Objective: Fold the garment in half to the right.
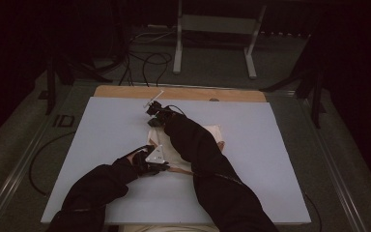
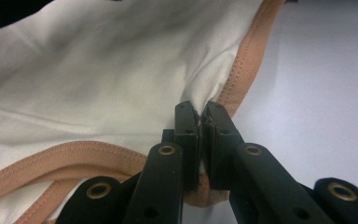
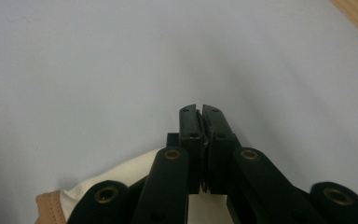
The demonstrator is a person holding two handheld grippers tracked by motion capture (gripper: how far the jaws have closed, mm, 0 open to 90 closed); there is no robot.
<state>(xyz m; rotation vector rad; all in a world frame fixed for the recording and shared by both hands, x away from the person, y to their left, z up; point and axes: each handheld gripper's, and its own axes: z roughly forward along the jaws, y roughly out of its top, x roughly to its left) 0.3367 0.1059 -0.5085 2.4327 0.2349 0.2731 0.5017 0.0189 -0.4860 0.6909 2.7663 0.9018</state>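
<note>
While the left gripper pinches the garment by its tan hem and the right gripper is clamped on its far edge, even tension should be kept.

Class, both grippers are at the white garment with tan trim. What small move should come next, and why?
Probably draw the two grippers gently apart to spread the garment flat. The left gripper is shut on its tan-trimmed edge, the right gripper is shut at the far edge, and the fabric between them looks bunched.

Soft white cloth garment with stitched tan trim; matt pale tabletop, bare wood along its far edge.
</note>
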